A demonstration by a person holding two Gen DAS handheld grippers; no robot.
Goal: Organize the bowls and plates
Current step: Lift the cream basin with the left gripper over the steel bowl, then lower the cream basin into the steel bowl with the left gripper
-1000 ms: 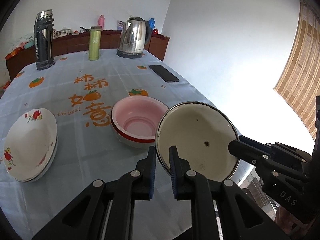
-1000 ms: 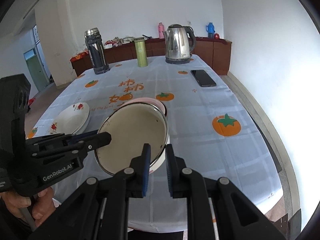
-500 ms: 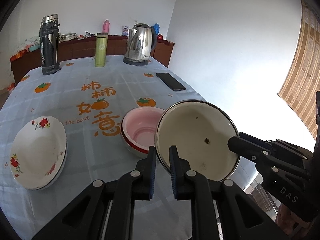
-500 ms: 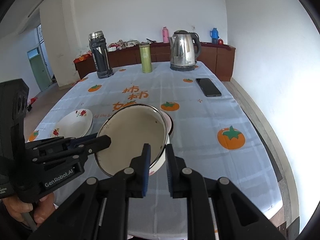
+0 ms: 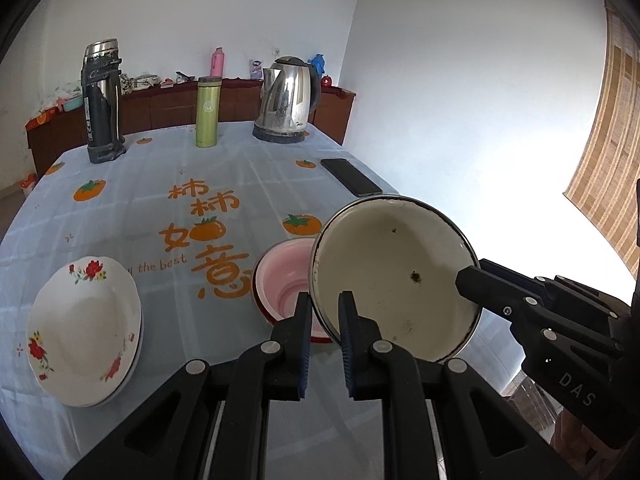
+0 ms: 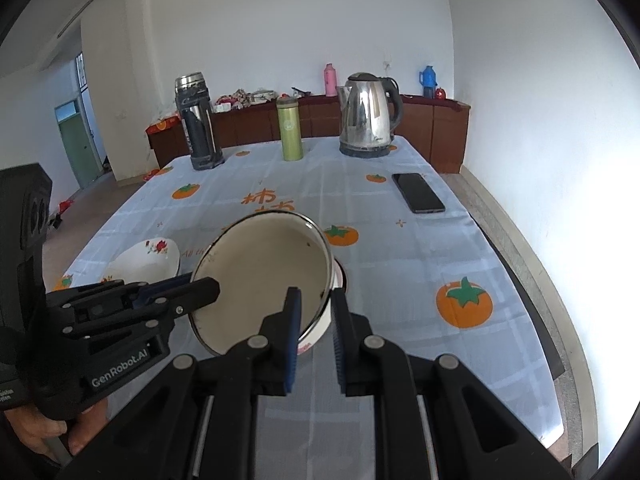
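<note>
Cream enamel, chipped in a few dark spots and edged with a metal rim, fills the middle of both views: we hold the enamel bowl [image 5: 394, 276] tilted up off the table, its inside turned toward the cameras. Our left gripper [image 5: 325, 312] is clamped on the bowl's near-left rim, one finger inside and one outside the wall, and our right gripper [image 6: 313, 308] pinches the rim on the opposite side in the same way, so the bowl hangs between the two pairs of fingers. Just behind and below it, partly hidden by it, the pink bowl [image 5: 282, 280] with a red band sits on the tablecloth [image 5: 160, 184] near the near edge of the table. The stack of white flowered plates [image 5: 82, 332] lies toward the near-left corner, well apart from both bowls. Along the far edge stand a dark flask [image 5: 101, 100], a green tumbler [image 5: 207, 111] and a steel kettle [image 5: 287, 100], and a black phone [image 6: 418, 193] lies close to the right edge.
</note>
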